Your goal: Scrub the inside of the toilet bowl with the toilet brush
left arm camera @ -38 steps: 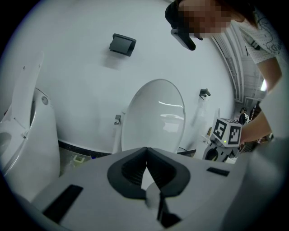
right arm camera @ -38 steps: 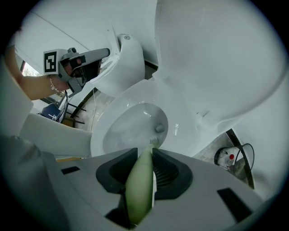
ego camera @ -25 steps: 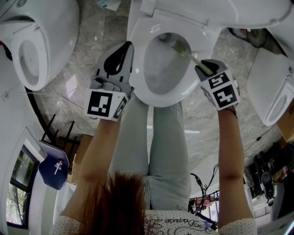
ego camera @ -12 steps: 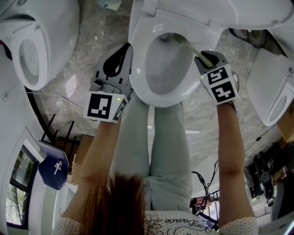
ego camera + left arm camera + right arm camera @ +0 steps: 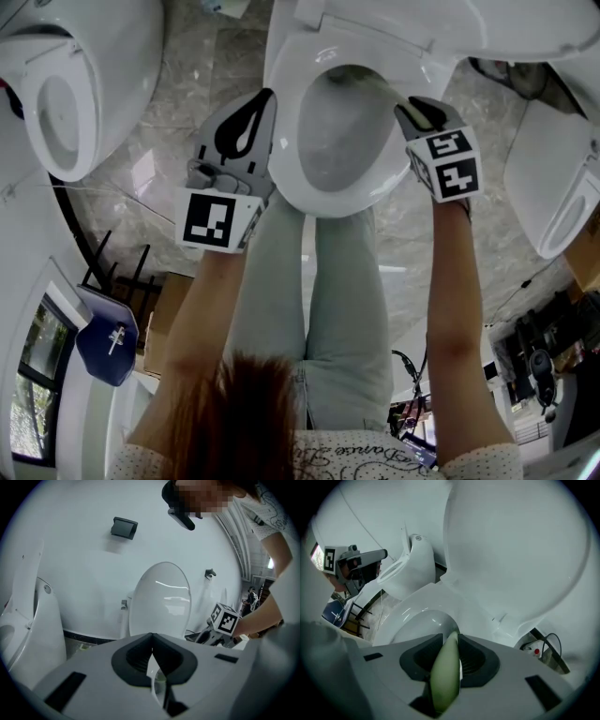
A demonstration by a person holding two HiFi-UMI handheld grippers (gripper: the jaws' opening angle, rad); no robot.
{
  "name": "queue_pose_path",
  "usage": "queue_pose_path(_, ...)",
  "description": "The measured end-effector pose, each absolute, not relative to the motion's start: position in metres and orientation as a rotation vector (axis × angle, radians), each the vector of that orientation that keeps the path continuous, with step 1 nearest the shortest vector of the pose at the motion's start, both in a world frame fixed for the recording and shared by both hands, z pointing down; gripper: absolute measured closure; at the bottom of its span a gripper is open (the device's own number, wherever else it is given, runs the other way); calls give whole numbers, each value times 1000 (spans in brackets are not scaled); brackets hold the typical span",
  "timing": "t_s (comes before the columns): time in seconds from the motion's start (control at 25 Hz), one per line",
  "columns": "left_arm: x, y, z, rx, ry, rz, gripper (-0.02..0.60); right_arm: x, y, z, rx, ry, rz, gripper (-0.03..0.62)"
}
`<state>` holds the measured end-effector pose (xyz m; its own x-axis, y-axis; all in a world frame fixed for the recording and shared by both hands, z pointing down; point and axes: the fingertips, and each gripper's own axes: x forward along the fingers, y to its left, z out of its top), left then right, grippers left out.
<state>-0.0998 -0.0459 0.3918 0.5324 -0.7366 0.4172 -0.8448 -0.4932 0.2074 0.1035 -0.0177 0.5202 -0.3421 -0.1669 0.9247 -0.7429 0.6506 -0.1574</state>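
Two grippers flank the toilet bowl (image 5: 281,164) at its near end, just past our legs (image 5: 319,300). At the bowl's left rim the left gripper (image 5: 255,108) sits just beside the porcelain, its fingers (image 5: 136,660) pressed together on nothing. We cannot tell whether it touches the rim. At the bowl's right rim the right gripper (image 5: 417,112) has its fingers (image 5: 477,660) clamped on the pale green handle of the toilet brush (image 5: 444,677), which slants across the rim towards the bowl's far end. The bristle head lies under the far rim, mostly hidden from the head view. Beyond the bowl, the raised lid (image 5: 515,550) stands upright.

We judge the scrubbing to be under way at the back of the bowl. To do it well, we want the clamp firm so the smooth handle does not twist. The head should press against the porcelain rather than skim it. We work the strokes round under the rim, then down the walls. The handle should clear the seat edge so it does not lever there, and the left gripper is best held outside the bowl.
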Motion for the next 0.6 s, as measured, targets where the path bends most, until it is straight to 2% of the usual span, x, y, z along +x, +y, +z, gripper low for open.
queue_pose_path(0.6, -107, -45, 396, 2354, -1325, 359, 578, 83, -16, 528, 941, -1921, 1130, 479)
